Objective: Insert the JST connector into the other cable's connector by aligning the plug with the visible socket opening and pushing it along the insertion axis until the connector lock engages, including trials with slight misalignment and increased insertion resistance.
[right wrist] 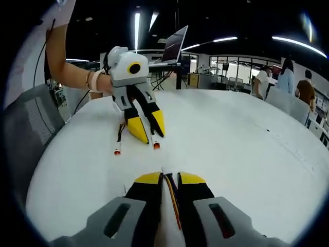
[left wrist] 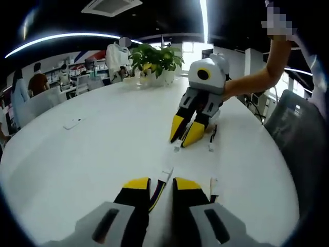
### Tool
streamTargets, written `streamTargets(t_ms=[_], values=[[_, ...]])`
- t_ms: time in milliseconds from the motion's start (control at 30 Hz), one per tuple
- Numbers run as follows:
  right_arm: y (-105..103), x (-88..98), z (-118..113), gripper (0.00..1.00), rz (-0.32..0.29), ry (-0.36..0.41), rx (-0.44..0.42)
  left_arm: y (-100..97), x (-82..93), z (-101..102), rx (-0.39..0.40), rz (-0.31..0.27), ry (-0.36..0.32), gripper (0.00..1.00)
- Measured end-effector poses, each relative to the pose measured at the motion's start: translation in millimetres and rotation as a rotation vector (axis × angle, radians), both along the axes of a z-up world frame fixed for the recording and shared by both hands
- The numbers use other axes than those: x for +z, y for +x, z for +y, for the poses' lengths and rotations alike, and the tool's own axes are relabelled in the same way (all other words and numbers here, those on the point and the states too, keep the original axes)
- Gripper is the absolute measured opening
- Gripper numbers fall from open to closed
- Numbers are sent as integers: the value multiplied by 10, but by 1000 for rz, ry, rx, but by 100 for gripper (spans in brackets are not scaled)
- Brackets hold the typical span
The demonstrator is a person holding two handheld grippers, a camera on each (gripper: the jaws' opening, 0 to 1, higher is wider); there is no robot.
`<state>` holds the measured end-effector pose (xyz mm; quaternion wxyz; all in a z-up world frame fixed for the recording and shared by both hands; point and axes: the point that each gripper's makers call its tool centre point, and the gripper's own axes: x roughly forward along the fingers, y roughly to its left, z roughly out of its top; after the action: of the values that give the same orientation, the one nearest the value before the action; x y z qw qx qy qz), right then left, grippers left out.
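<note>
both grippers pinched narrow on their cables, connectors well apart on the table; off-axis approach risks jamming short of lock

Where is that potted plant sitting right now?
In the left gripper view the potted plant stands at the far edge of the white table, beyond and left of the right gripper.

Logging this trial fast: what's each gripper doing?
Left gripper: shut on a cable.
Right gripper: shut on the other cable.
</note>
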<state>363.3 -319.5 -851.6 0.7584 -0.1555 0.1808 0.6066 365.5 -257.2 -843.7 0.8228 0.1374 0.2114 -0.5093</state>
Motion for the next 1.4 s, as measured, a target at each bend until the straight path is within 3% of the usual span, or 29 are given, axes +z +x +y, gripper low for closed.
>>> streamTargets(t_ms=[133, 433, 900, 1400], values=[[15, -14, -2, 5, -5, 1, -1, -29, 4, -40, -19, -5, -4, 5], [18, -13, -4, 5, -3, 10, 1, -11, -17, -69, -47, -18, -25, 2], [32, 4, -13, 5, 23, 39, 10, -17, -21, -59, -111, -41, -56, 1], [78, 14, -33, 4, -18, 16, 20, -22, 12, -97, -121, -21, -79, 1]])
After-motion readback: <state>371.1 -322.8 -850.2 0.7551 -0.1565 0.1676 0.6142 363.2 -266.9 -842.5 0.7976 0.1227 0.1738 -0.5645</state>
